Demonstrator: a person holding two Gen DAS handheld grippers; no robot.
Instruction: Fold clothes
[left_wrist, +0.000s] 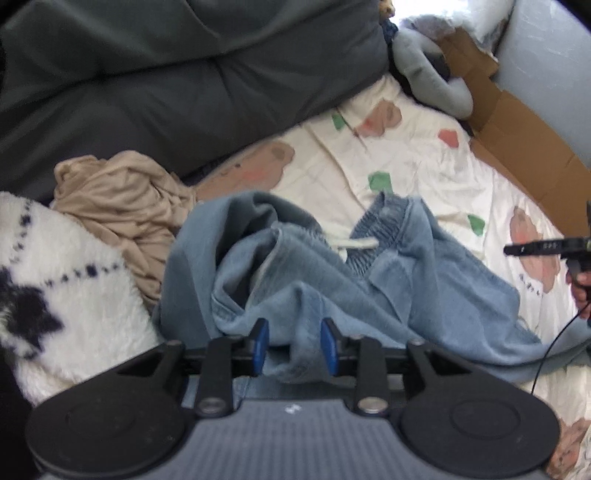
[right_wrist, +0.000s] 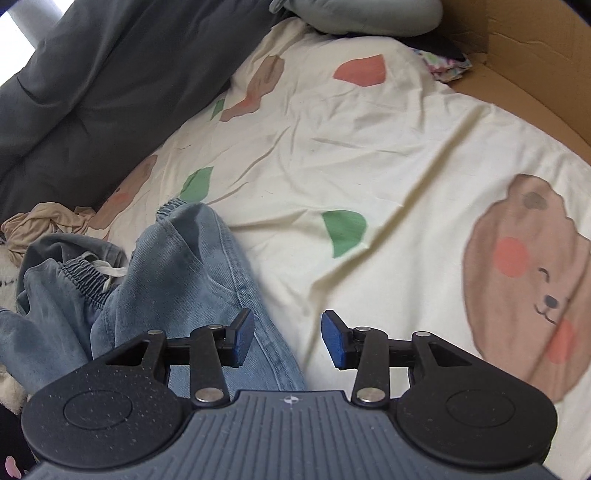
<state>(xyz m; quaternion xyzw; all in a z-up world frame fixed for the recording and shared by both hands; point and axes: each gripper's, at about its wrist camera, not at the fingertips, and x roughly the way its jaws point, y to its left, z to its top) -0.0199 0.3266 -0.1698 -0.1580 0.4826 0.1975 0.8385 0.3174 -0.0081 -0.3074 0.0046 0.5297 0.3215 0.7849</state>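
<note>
Denim fold (left_wrist: 299, 332) between left tool (left_wrist: 294, 345) pads

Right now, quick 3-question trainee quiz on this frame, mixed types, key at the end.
1. True or false: the left gripper has a fold of the blue denim trousers between its open fingers.
2. Multiple choice: what lies left of the trousers in the left wrist view? A) beige garment B) red towel C) black shoe
3. Fill in: the right gripper is open over the trousers' edge and the printed ____.

Key: 1 true; 2 A; 3 sheet
</note>
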